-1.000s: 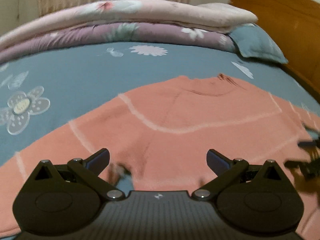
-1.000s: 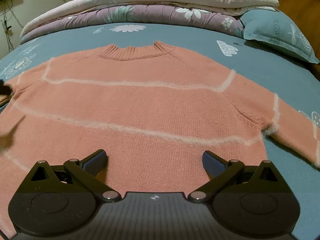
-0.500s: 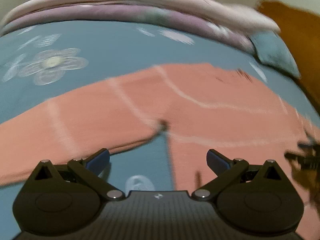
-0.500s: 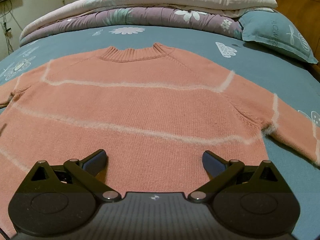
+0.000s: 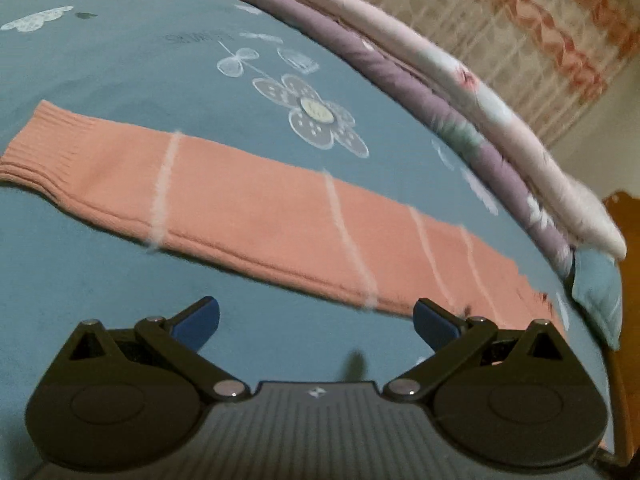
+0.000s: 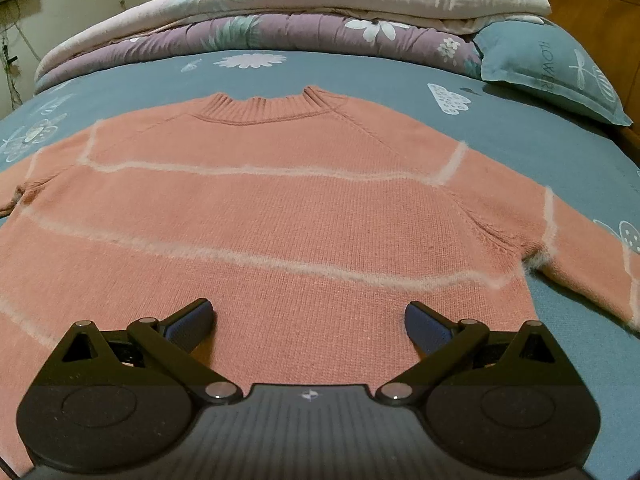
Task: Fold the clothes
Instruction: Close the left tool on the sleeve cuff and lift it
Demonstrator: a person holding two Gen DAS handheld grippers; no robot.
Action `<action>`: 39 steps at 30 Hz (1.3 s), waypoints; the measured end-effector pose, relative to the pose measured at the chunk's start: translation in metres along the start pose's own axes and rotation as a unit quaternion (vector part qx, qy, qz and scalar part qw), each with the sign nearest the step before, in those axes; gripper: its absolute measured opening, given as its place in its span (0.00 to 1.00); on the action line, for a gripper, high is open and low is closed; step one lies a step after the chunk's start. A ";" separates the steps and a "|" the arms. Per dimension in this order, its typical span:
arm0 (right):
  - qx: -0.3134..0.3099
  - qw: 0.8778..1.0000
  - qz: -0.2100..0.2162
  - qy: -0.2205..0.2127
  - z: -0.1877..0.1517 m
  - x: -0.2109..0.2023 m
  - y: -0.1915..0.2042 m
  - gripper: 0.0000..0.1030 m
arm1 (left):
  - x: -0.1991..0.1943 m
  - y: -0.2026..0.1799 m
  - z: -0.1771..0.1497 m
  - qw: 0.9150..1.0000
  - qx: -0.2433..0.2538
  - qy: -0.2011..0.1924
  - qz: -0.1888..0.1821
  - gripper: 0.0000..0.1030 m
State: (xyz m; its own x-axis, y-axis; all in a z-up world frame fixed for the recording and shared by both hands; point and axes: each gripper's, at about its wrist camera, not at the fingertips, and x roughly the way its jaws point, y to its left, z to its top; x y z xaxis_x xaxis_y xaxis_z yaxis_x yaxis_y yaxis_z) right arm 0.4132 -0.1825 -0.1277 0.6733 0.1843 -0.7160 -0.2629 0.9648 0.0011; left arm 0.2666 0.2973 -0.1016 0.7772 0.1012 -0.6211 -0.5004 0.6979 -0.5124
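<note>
A salmon-pink knit sweater (image 6: 280,216) with thin pale stripes lies flat on the bed, collar at the far side, both sleeves spread out. In the left wrist view its left sleeve (image 5: 256,208) stretches across the sheet, ribbed cuff (image 5: 44,148) at the far left. My left gripper (image 5: 316,320) is open and empty, hovering over bare sheet just short of the sleeve's near edge. My right gripper (image 6: 308,320) is open and empty above the sweater's lower body.
The bed has a blue sheet (image 5: 120,64) printed with white flowers. Folded purple and pink quilts (image 6: 280,12) are stacked along the far side. A blue pillow (image 6: 548,68) lies at the right by a wooden headboard (image 6: 592,4).
My left gripper has swung left, off the sweater's body and armpit, and now faces the outstretched sleeve. My right gripper has barely moved.
</note>
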 end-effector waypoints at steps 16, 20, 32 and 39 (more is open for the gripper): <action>0.000 1.000 -0.003 0.007 0.001 0.001 0.000 1.00 | 0.019 0.026 0.027 0.997 0.008 -0.068 0.025 0.99; -0.001 1.000 -0.005 0.008 0.001 0.001 0.000 1.00 | 0.034 0.023 0.038 0.996 0.025 -0.075 0.039 0.99; 0.002 1.000 -0.009 0.001 -0.002 0.000 0.002 1.00 | 0.054 0.009 0.043 0.991 0.010 -0.113 0.073 0.99; 0.002 1.000 -0.008 0.004 0.000 -0.002 0.005 1.00 | 0.050 -0.002 0.050 0.989 -0.003 -0.131 0.069 0.99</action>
State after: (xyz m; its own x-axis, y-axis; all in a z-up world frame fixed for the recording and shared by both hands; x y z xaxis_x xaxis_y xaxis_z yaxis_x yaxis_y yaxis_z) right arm 0.4107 -0.1785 -0.1264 0.6718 0.1664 -0.7218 -0.2485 0.9686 -0.0080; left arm 0.3255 0.3360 -0.1019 0.7735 0.3761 -0.5101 -0.6098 0.6609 -0.4374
